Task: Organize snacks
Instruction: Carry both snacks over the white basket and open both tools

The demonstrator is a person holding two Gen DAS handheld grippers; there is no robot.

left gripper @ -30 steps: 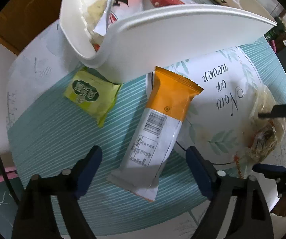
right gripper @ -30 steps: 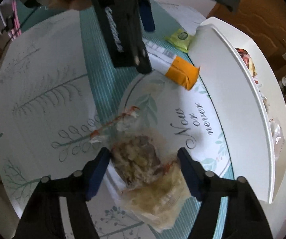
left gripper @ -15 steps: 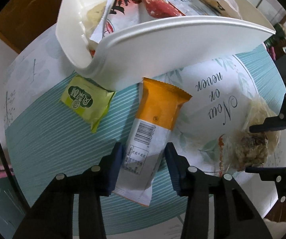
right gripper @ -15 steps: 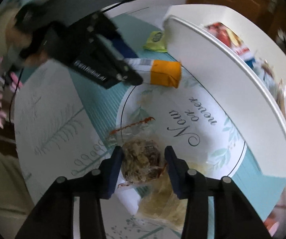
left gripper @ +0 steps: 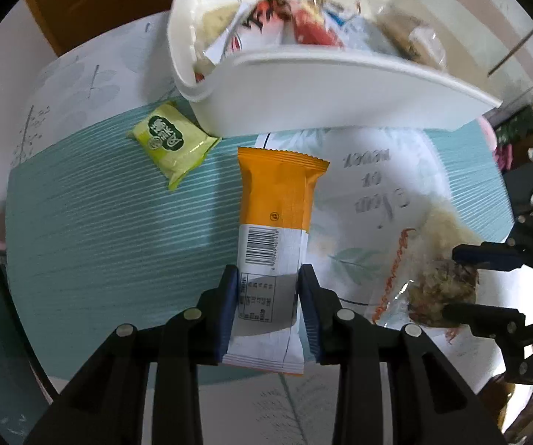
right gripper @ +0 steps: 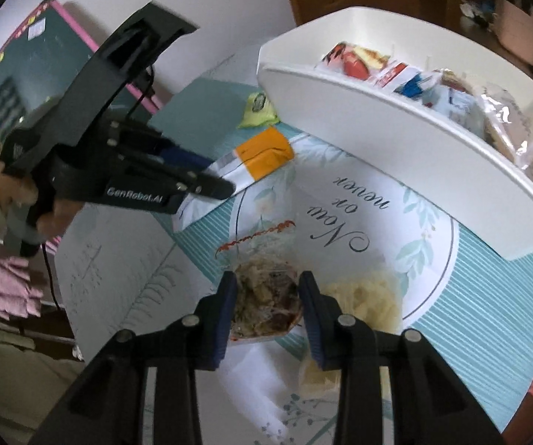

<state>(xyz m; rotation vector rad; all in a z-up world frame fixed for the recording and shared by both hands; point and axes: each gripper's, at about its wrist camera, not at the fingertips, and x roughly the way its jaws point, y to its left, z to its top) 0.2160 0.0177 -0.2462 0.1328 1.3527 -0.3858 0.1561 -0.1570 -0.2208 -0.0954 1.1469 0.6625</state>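
The orange bar [left gripper: 273, 237] lies lengthwise along the left gripper [left gripper: 266, 307], orange end toward the white bin [left gripper: 340, 104]; jaws clamp its white end. Right gripper [right gripper: 266, 307] jaws pinch a clear bag [right gripper: 266, 304], its lower edge hidden, on the table [left gripper: 99, 230].

The round table under a teal-striped, leaf-printed cloth [left gripper: 92, 222] carries a white plastic tub [left gripper: 333, 96]; beside it (nearly touching) a small green packet [left gripper: 171, 139].

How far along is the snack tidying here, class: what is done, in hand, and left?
Done: several packets already sit in the white bin. In hand: the left gripper clamps the orange-and-white bar, and the right gripper clamps the clear granola packet. Left: the green packet and a pale clear packet lie on the table.
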